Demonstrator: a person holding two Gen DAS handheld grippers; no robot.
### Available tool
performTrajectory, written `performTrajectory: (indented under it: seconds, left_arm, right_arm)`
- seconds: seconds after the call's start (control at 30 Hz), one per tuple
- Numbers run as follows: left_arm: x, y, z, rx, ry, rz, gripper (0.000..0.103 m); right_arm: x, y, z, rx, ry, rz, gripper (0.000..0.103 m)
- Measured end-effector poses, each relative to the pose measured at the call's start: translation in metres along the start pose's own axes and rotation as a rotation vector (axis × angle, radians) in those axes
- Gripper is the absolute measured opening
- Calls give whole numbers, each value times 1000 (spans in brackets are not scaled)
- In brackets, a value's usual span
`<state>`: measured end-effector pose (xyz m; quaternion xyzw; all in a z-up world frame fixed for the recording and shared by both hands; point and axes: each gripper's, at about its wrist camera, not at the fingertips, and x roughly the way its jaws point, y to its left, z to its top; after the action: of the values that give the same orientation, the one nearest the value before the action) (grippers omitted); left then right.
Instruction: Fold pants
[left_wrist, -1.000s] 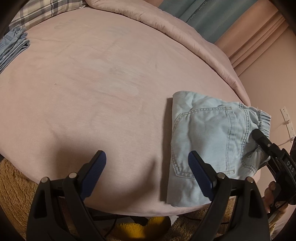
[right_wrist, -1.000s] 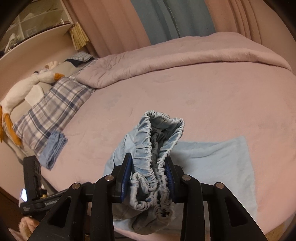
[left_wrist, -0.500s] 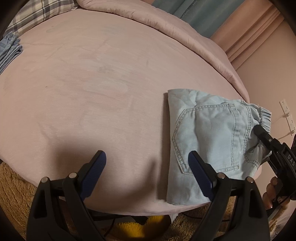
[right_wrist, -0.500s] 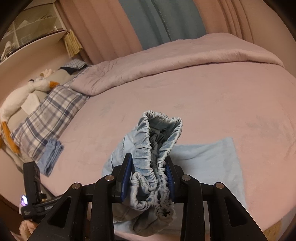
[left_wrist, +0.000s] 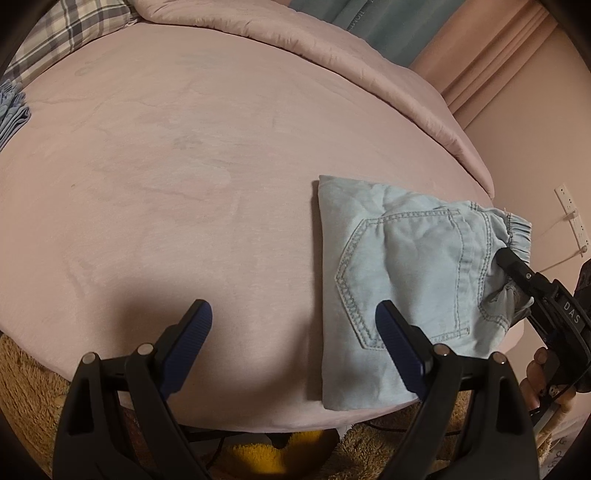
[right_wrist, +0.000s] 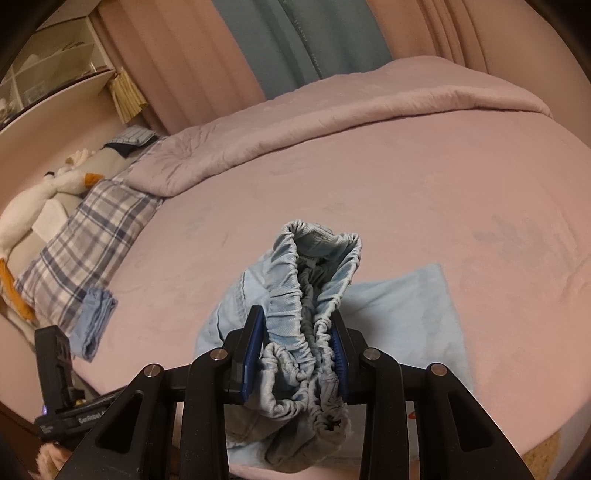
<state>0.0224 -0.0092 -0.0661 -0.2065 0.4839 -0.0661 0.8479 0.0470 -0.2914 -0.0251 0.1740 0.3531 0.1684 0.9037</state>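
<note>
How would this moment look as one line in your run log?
step: fold pants | right gripper: shut on elastic waistband of light blue denim pants | left gripper: open, empty | surface: pink bed

The left wrist view looks steeply down over its own left claw (left_wrist: 295, 334) onto the bed (left_wrist: 192, 155) from the near edge, with the pants (left_wrist: 402, 280) close at its right. The right wrist view sits very near the pants (right_wrist: 314, 295), facing more level across the bed (right_wrist: 424, 177) toward the curtains (right_wrist: 295, 44). Both share the pants and bed surface.
</note>
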Motion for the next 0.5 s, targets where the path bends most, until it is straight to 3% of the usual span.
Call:
performTrajectory:
  seconds: [0.5]
  left_arm:
    - [6, -10, 7, 40, 15, -29, 90]
  right_arm:
    - [0, -12, -4, 44, -4, -37, 35]
